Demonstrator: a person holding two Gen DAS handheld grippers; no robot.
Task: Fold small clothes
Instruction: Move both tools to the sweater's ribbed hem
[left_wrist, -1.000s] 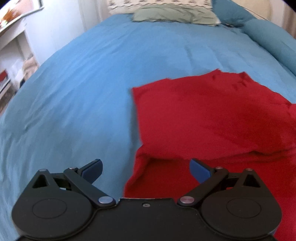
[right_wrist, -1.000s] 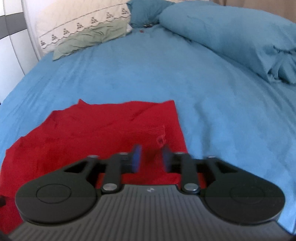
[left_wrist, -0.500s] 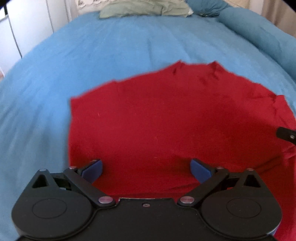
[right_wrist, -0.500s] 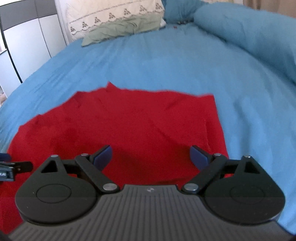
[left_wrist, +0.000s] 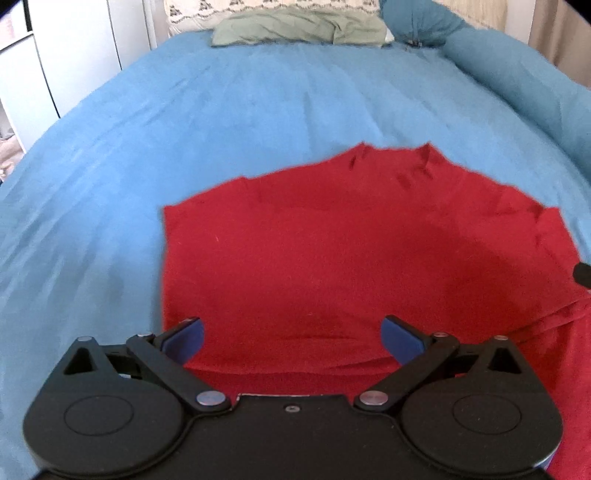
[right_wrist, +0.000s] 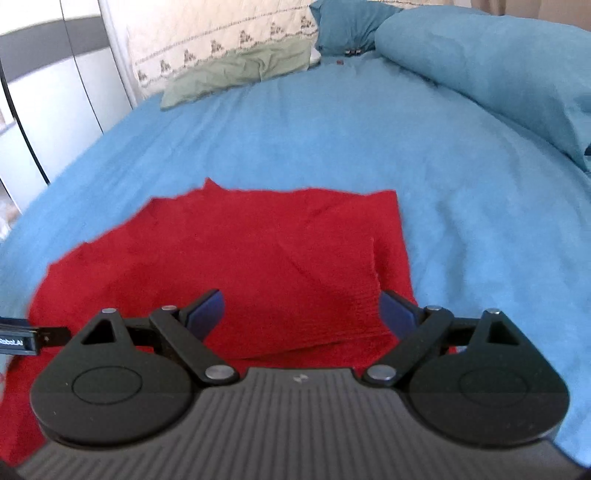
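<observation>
Left gripper (left_wrist: 291, 334) hovering over near edge of red garment (left_wrist: 351, 251), fingers spread wide, gripping nothing. Right gripper (right_wrist: 303, 314) doing likewise, fingers apart. Garment lying folded on blue bedspread (right_wrist: 332, 140). Green pillow (left_wrist: 299, 31) resting at far end.

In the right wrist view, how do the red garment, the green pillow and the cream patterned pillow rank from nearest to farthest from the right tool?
1. Red garment: directly ahead of the right tool, lying on the blue bedspread.
2. Green pillow: far end of the bed, left of centre.
3. Cream patterned pillow: just behind the green one, against the wall.
</observation>
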